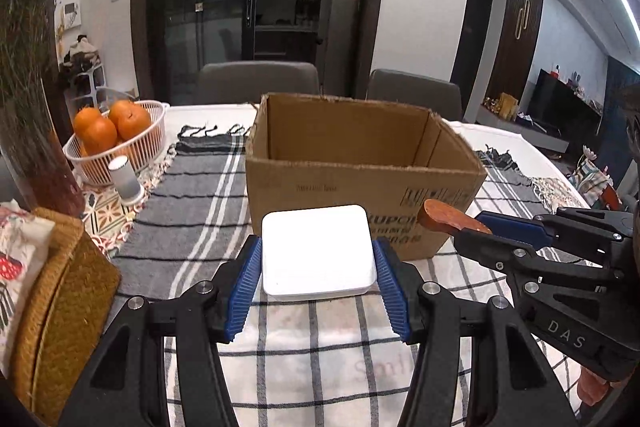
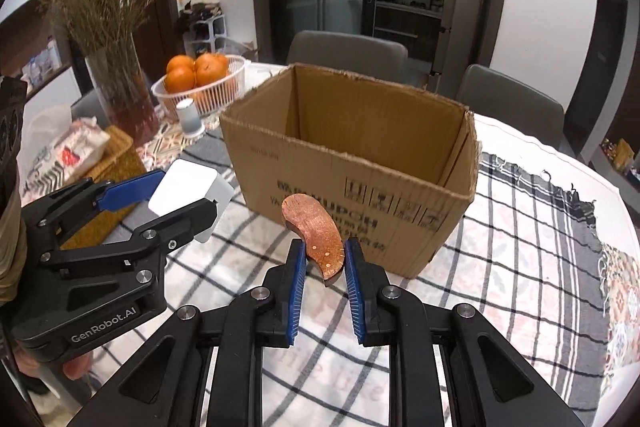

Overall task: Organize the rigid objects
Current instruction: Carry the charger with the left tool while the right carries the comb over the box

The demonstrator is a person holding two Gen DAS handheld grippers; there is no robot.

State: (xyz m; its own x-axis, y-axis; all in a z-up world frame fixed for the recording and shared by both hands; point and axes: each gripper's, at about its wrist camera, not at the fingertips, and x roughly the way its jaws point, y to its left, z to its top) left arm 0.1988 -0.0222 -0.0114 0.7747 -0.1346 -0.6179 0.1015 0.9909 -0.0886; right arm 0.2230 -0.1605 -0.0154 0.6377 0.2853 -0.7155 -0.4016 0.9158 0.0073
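My left gripper (image 1: 318, 255) is shut on a flat white square box (image 1: 318, 251), held above the checked tablecloth just in front of the open cardboard box (image 1: 360, 163). It also shows in the right wrist view (image 2: 188, 191). My right gripper (image 2: 323, 255) is shut on a curved brown wooden piece (image 2: 314, 229) with small rivets, held in front of the cardboard box (image 2: 352, 155). In the left wrist view the wooden piece (image 1: 448, 219) sticks out of the right gripper at the right. The cardboard box looks empty where I can see inside.
A white basket of oranges (image 1: 116, 139) and a small white cylinder (image 1: 126, 179) stand at the left. A vase of dried flowers (image 2: 116, 83) and a woven basket (image 1: 60, 291) stand at the near left. Grey chairs (image 1: 256, 81) stand behind the table.
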